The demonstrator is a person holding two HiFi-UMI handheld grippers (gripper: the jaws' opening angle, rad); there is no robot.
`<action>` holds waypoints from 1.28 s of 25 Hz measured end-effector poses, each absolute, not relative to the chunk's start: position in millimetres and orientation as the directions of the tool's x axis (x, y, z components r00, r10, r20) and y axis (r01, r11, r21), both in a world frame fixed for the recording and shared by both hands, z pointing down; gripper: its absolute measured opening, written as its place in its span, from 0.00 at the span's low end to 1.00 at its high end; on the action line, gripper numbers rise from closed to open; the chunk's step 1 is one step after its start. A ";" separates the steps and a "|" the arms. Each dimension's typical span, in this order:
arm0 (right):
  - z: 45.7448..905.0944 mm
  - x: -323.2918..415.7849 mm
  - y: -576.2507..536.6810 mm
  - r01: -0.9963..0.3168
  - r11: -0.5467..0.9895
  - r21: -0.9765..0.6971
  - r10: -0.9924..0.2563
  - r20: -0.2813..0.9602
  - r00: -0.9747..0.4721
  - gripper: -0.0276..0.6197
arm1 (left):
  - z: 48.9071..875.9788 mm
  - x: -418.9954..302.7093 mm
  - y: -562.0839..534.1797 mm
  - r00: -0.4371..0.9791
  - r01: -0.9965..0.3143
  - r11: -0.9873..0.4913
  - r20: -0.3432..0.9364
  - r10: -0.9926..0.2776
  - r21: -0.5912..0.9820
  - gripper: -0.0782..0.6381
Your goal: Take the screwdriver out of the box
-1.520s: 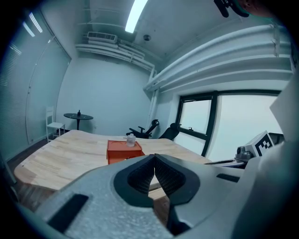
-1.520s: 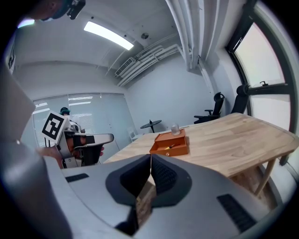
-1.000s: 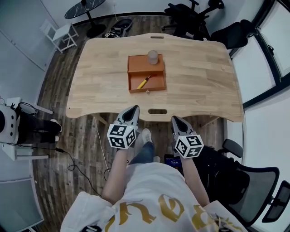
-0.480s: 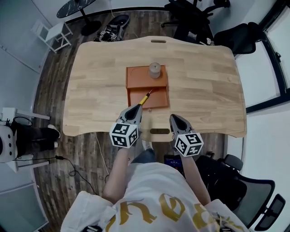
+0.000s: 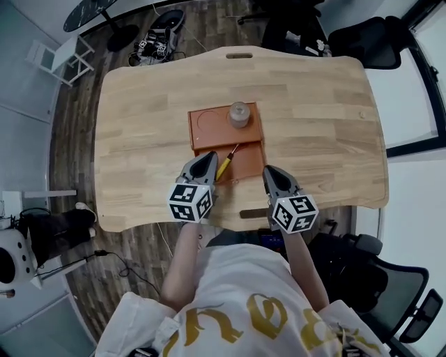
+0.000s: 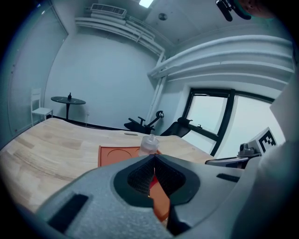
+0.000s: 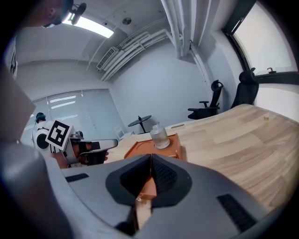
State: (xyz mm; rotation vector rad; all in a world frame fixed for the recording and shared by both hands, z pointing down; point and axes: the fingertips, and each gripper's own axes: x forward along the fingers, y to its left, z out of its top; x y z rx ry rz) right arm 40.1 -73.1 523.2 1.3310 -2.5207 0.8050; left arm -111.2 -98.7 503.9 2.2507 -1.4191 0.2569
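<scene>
An orange-brown box (image 5: 209,127) lies at the middle of the wooden table (image 5: 139,139), its near compartment open. In that compartment a screwdriver (image 5: 224,166) with a yellow handle lies slanted. A small clear bottle (image 5: 239,115) stands on the box's far part. My left gripper (image 5: 207,159) is shut and empty, its tip at the box's near left corner, close beside the screwdriver. My right gripper (image 5: 268,171) is shut and empty just right of the box's near corner. The left gripper view shows the box (image 6: 117,154) and bottle (image 6: 149,144) beyond the shut jaws; so does the right gripper view, with box (image 7: 174,147) and bottle (image 7: 160,136).
The table's near edge has a slot (image 5: 253,213) between my arms. Office chairs (image 5: 369,42) stand behind the table and another (image 5: 390,293) at my right. A small round table (image 5: 90,12) and a white chair (image 5: 59,59) stand far left on the wood floor.
Both grippers have come forward from in front of the table's edge to over the table, up to the box's near side. Box, bottle and screwdriver have not moved.
</scene>
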 end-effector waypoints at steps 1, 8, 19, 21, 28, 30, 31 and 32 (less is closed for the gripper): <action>524.2 40.6 -74.9 -0.812 0.446 -0.376 -0.712 0.401 -0.577 0.06 | 505.8 -111.3 -102.2 0.454 -0.887 -0.361 0.396 -0.798 0.289 0.12; 520.8 46.4 -82.6 -0.831 0.423 -0.361 -0.723 0.418 -0.550 0.06 | 503.2 -100.8 -118.9 0.489 -0.870 -0.400 0.394 -0.778 0.290 0.12; 526.6 49.6 -95.2 -0.819 0.455 -0.349 -0.710 0.414 -0.570 0.06 | 503.2 -93.8 -132.9 0.471 -0.881 -0.395 0.397 -0.788 0.262 0.12; 528.7 53.6 -97.0 -0.821 0.450 -0.351 -0.711 0.417 -0.567 0.06 | 505.1 -93.2 -132.7 0.473 -0.880 -0.395 0.400 -0.785 0.264 0.12; 534.7 57.6 -97.1 -0.819 0.459 -0.345 -0.701 0.426 -0.572 0.06 | 508.6 -95.9 -134.8 0.462 -0.885 -0.381 0.403 -0.790 0.268 0.12; 535.7 57.4 -97.7 -0.818 0.455 -0.351 -0.700 0.427 -0.572 0.06 | 510.2 -96.4 -134.7 0.462 -0.885 -0.381 0.409 -0.786 0.268 0.12; 536.3 56.8 -98.2 -0.817 0.456 -0.353 -0.699 0.427 -0.574 0.06 | 511.4 -96.1 -134.6 0.465 -0.883 -0.382 0.412 -0.784 0.271 0.12; 537.1 56.2 -98.7 -0.816 0.457 -0.355 -0.697 0.427 -0.576 0.06 | 513.7 -95.3 -134.3 0.469 -0.882 -0.386 0.417 -0.778 0.272 0.12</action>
